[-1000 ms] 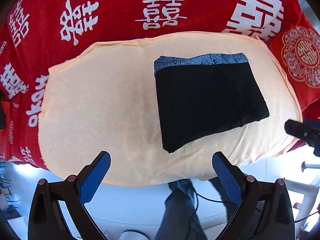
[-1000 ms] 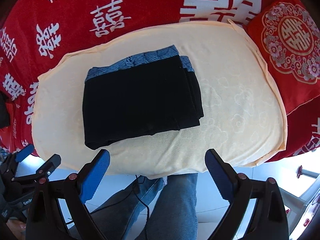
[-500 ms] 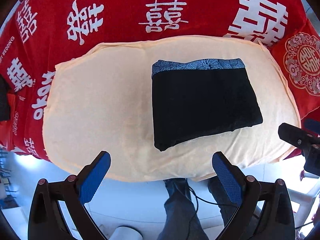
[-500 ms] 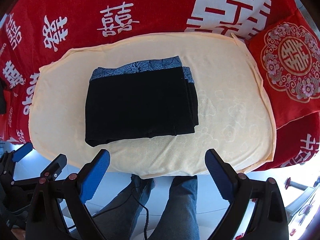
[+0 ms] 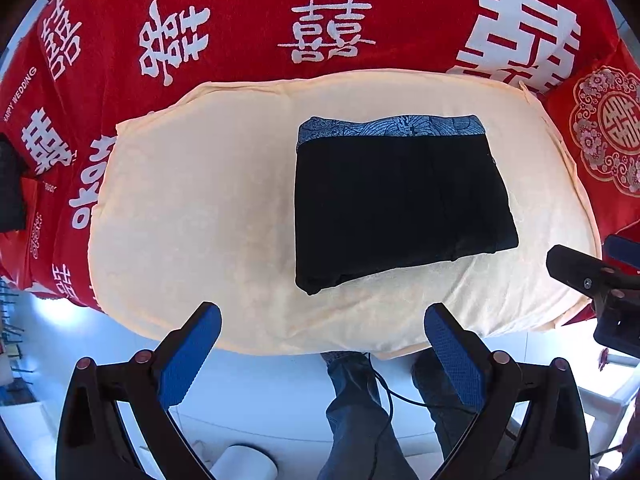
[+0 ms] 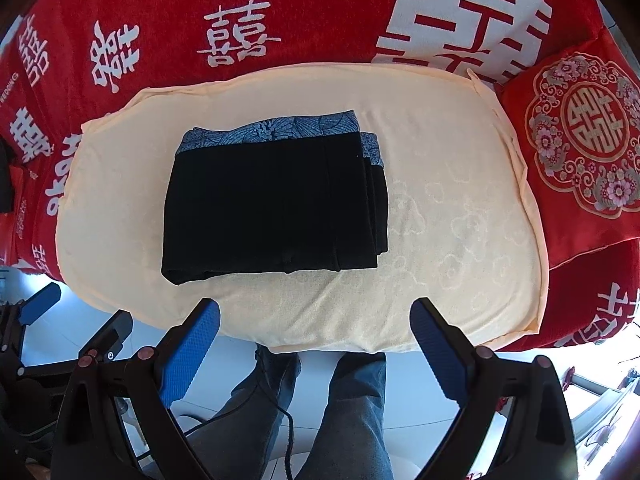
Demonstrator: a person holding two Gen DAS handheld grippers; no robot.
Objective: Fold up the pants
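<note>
The black pants (image 5: 400,204) lie folded into a compact rectangle, with a blue patterned waistband along the far edge, on a cream cushion (image 5: 192,208). They also show in the right wrist view (image 6: 272,204), left of the middle of the cushion (image 6: 452,216). My left gripper (image 5: 322,330) is open and empty, held above the cushion's near edge, well short of the pants. My right gripper (image 6: 314,326) is open and empty, also back over the near edge. The right gripper shows at the right edge of the left wrist view (image 5: 588,276).
A red cover with white characters (image 5: 320,36) lies under and behind the cushion. A red embroidered pillow (image 6: 584,160) sits at the right. The person's legs in jeans (image 6: 340,412) and a cable are below, over a pale floor.
Both grippers have drawn back and up from the cushion, so the pants look smaller and farther. The pants have not moved. Both grippers stay open.
</note>
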